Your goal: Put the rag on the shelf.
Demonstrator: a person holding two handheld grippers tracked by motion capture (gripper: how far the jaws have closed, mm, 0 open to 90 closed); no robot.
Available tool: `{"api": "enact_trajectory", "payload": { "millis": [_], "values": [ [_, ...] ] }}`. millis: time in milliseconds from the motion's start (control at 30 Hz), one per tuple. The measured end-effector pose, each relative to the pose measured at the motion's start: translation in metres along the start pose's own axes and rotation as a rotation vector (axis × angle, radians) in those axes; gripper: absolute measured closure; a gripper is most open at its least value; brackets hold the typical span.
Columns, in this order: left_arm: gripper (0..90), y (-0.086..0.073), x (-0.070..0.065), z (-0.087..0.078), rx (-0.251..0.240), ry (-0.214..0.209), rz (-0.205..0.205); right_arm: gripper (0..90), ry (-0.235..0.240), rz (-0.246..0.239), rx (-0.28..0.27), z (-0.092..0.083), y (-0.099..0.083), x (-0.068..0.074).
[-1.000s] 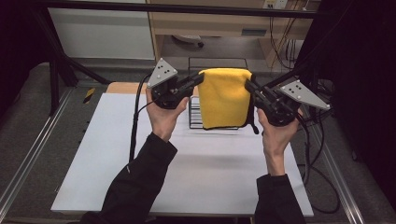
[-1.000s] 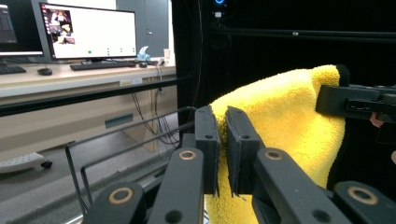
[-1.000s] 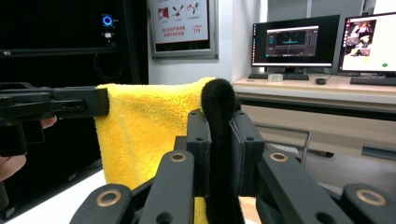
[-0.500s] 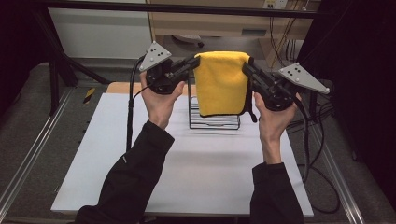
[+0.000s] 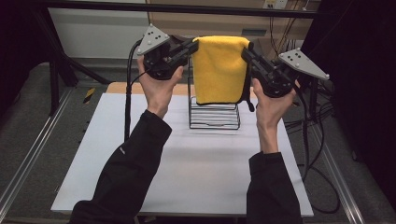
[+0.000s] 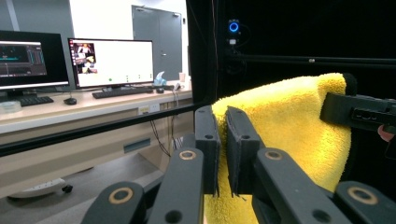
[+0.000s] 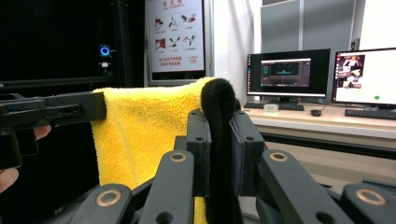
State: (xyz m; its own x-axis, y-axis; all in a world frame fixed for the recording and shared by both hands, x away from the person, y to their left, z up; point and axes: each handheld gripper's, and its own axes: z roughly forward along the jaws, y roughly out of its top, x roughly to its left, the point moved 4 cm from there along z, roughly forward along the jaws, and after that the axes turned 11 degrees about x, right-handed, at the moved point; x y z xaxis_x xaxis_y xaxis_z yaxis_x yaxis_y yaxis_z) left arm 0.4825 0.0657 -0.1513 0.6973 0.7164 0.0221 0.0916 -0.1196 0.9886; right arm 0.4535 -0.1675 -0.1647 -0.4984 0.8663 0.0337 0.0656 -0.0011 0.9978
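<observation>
In the upper middle of the high view, the yellow towel (image 5: 219,70) hangs folded between the two grippers, above the black wire rack (image 5: 214,114) on the white table (image 5: 116,154). The left gripper (image 5: 192,45) is clamped on one top corner of the towel, and the right gripper (image 5: 244,50) is clamped on the other corner, where the black edge strip (image 7: 218,140) sits between its jaws. I think the risk is that the towel slips from one pinch, because each gripper holds only a small piece of thick cloth. If the hands move apart too much, a corner can pull out, and the towel would fall beside the rack, not over it
</observation>
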Motion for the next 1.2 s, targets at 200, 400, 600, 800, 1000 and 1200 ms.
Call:
{"api": "enact_trajectory", "payload": {
  "millis": [200,400,600,800,1000,1200],
  "values": [
    [84.2,0.008,0.004,0.003,-0.003,0.010,0.000,80.4,0.000,0.004,-0.008,0.006,0.008,-0.003],
    [84.1,0.017,0.010,0.005,-0.008,0.010,-0.004,80.4,0.000,0.010,-0.012,0.014,0.014,-0.006],
    [84.2,0.026,0.014,0.008,-0.012,0.023,-0.001,80.3,-0.006,0.007,-0.021,0.022,0.020,-0.008],
    [84.2,0.034,0.020,0.013,-0.019,0.023,-0.003,80.4,-0.007,0.004,-0.026,0.030,0.028,-0.012],
    [84.2,0.040,0.030,0.018,-0.022,0.042,-0.008,80.3,-0.006,0.004,-0.028,0.039,0.035,-0.015],
    [84.1,0.043,0.035,0.022,-0.022,0.045,-0.015,80.3,-0.008,0.002,-0.028,0.049,0.039,-0.020]
  ]
}}
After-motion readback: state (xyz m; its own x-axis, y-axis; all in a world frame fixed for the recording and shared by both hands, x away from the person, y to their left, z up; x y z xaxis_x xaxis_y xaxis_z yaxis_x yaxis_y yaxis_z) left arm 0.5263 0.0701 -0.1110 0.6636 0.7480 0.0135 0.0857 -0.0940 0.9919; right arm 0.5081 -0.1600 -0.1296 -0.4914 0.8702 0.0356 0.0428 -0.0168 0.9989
